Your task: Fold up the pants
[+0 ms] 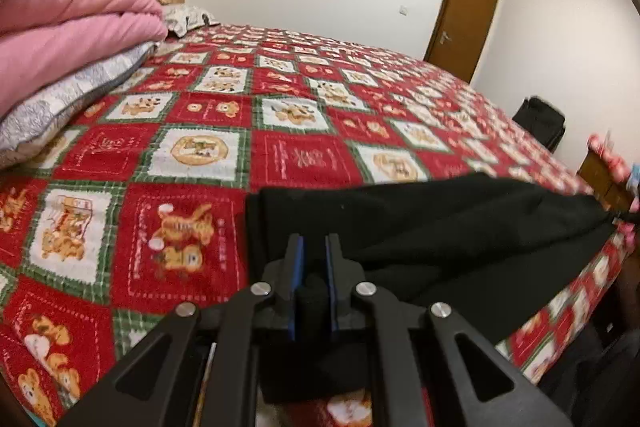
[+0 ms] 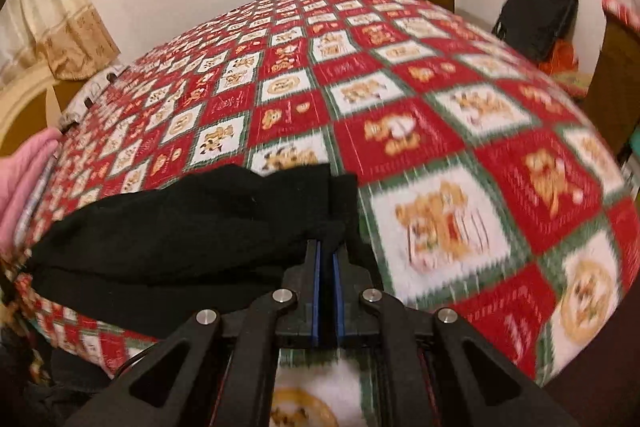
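Observation:
Black pants (image 1: 440, 227) are stretched along the near edge of a bed with a red, white and green patchwork cover (image 1: 280, 115). My left gripper (image 1: 314, 247) is shut on one end of the pants, black cloth pinched between its blue pads. In the right wrist view the pants (image 2: 180, 227) run off to the left, and my right gripper (image 2: 326, 251) is shut on their other end, with a bunched fold standing above the fingertips. The pants hang taut between the two grippers, part of them draped over the bed edge.
A pink quilt (image 1: 60, 27) lies on a grey pillow (image 1: 60, 103) at the bed's left side. A brown door (image 1: 464, 19) and a black bag (image 1: 540, 123) are at the far side; the bag also shows in the right wrist view (image 2: 536, 15). Curtains (image 2: 60, 39) hang on the left.

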Demonstrator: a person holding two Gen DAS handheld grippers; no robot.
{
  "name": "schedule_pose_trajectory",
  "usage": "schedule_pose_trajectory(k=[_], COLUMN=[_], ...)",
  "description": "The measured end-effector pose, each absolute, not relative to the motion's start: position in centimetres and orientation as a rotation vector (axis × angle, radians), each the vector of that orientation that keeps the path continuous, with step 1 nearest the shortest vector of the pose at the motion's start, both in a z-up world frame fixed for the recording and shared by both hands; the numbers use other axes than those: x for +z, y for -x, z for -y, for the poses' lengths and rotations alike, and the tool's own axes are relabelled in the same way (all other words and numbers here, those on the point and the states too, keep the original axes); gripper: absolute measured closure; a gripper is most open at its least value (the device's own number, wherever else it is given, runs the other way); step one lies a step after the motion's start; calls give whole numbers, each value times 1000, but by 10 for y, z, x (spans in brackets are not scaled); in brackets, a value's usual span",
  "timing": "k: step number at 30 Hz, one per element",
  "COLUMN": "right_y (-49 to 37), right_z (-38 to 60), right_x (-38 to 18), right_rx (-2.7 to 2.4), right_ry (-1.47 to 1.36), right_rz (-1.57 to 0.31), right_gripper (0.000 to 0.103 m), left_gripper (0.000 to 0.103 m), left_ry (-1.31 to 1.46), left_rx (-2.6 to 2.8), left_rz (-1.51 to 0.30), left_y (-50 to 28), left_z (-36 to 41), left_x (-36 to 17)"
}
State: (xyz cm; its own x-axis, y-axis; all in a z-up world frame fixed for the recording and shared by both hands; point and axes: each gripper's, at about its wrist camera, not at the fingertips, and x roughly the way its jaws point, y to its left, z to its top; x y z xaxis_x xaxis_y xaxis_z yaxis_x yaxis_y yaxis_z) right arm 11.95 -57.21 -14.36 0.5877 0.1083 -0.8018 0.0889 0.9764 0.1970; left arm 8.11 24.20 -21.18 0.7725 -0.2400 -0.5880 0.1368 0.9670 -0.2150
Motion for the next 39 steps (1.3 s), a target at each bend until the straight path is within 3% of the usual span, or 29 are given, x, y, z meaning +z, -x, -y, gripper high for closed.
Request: schedule_pose_trajectory(k=[1, 3, 4, 9, 12, 22, 26, 27, 32, 39], right_y=[-117, -110, -103, -84, -87, -114, -122, -127, -132, -104], right_z=[573, 568, 563, 491, 418, 196, 174, 173, 178, 183], right_x=[-144, -135, -124, -71, -68, -178, -202, -207, -214, -190], right_rx=[4, -48, -80, -13, 130, 460, 439, 427, 451, 446], right_ry=[-226, -184, -141, 70, 181, 569, 677, 682, 685, 698], right_rz=[-962, -951, -916, -773, -761, -826, -821, -832, -872, -837], right_gripper=[91, 42, 38, 38, 38, 38, 47, 60, 97, 101], left_gripper=[91, 91, 91, 91, 91, 90, 90, 90, 90, 90], left_ry=[151, 145, 142, 124, 140, 187, 183, 183, 180, 124], left_rx=[-202, -194, -192, -173, -171, -166, -176, -176, -182, -194], left_rz=[-649, -639, -634, -635, -625, -628, -630, -630, -629, -601], left_y=[-76, -73, -73, -79, -80, -79, -82, -83, -87, -81], left_z=[-240, -240, -240, -238, -239, -243, -243, -244, -245, -241], left_x=[-212, -212, -210, -207, -205, -213, -213, -213, -213, -205])
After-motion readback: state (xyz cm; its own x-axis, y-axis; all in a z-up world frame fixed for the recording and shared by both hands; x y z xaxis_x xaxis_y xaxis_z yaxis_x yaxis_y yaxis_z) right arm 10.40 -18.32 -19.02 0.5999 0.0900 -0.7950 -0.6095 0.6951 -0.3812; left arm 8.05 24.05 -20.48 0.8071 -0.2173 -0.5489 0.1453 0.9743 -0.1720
